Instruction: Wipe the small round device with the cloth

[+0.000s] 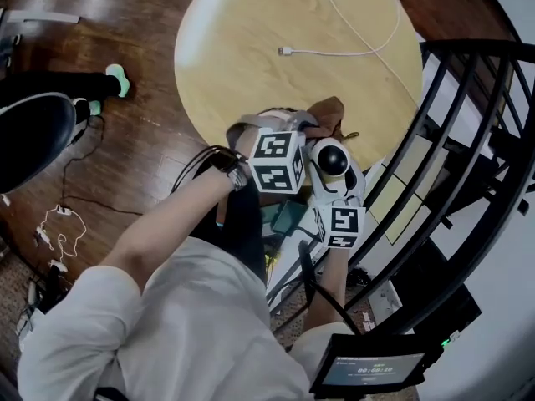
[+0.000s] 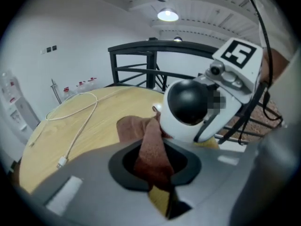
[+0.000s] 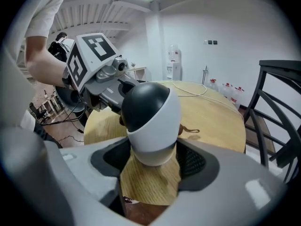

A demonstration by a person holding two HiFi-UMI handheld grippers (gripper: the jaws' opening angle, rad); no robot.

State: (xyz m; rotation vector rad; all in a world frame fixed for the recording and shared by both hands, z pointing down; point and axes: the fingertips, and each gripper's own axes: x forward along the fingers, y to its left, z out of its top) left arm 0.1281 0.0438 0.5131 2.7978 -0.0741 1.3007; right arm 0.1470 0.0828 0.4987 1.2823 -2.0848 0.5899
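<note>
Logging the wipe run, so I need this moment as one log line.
right gripper: shut on round device | left gripper: shut on brown cloth | cloth: against device's side | table: white cable

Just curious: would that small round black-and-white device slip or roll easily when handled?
Probably slippery: the device looks smooth and glossy. Its rounded body would likely roll if laid sideways. It seems light enough, since the right gripper holds it by the base alone.

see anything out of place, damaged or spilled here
Nothing damaged or spilled. The small round device sits upright between the jaws of the right gripper, and the brown cloth is pinched in the left gripper against it. The only loose thing is a white cable on the round table.
</note>
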